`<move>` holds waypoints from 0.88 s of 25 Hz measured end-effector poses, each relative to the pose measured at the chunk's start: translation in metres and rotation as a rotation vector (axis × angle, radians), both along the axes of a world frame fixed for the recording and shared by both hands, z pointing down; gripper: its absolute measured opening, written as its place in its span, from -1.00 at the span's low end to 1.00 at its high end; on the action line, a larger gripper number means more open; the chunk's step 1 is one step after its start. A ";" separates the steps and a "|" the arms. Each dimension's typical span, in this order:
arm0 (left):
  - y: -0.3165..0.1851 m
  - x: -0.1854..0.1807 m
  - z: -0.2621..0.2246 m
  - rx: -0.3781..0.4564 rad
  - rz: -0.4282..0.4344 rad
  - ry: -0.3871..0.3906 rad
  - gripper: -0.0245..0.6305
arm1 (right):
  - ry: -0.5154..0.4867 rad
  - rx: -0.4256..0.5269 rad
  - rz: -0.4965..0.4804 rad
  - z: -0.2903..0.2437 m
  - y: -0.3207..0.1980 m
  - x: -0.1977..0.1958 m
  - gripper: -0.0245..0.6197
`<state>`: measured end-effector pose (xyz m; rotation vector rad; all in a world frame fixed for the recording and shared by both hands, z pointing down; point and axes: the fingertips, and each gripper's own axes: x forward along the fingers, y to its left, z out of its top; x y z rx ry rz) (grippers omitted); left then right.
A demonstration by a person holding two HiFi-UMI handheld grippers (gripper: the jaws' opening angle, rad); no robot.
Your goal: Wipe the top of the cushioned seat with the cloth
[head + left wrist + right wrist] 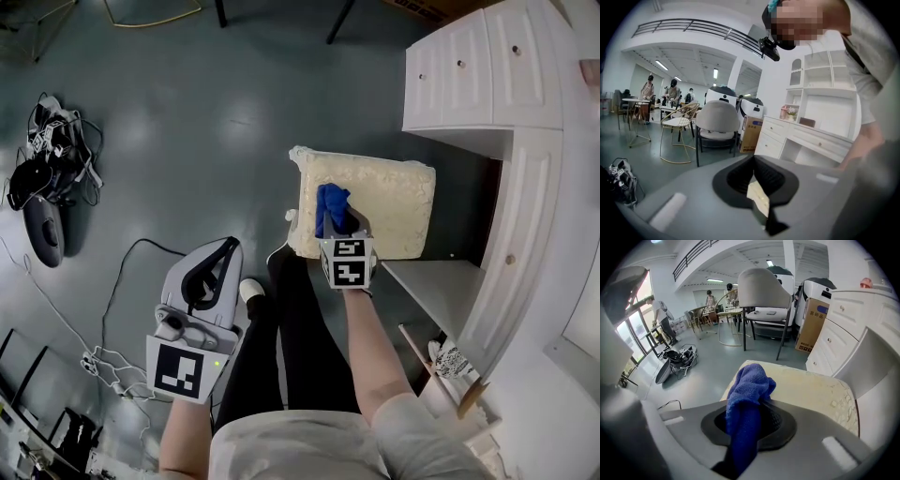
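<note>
The right gripper's [343,223] fingers are largely hidden by the blue cloth [330,206] on which they are clamped. The cloth is held at the seat's [398,211] near left part, though contact cannot be judged. The left gripper [220,258] is held over the floor at left with its fingers closed, and a pale patch [758,199] between them cannot be identified. A white desk [487,66] is seen right of the seat, and cables [52,150] at far left.

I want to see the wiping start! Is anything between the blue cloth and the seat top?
Nothing visible is in the way. The right gripper holds the blue cloth right over the cushioned seat, and the seat's cream top is bare.
</note>
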<state>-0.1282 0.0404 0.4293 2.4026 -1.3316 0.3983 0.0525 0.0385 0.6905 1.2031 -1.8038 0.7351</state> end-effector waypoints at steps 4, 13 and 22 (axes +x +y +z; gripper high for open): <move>0.006 -0.007 -0.001 -0.003 -0.016 -0.003 -0.93 | -0.008 -0.005 -0.059 0.000 0.002 -0.026 -0.71; 0.017 -0.013 -0.003 0.004 -0.030 -0.010 -0.93 | -0.020 -0.005 -0.088 0.001 0.006 -0.038 -0.70; 0.029 -0.016 -0.002 0.003 -0.020 -0.010 -0.93 | -0.012 0.012 -0.141 0.001 0.035 -0.043 -0.70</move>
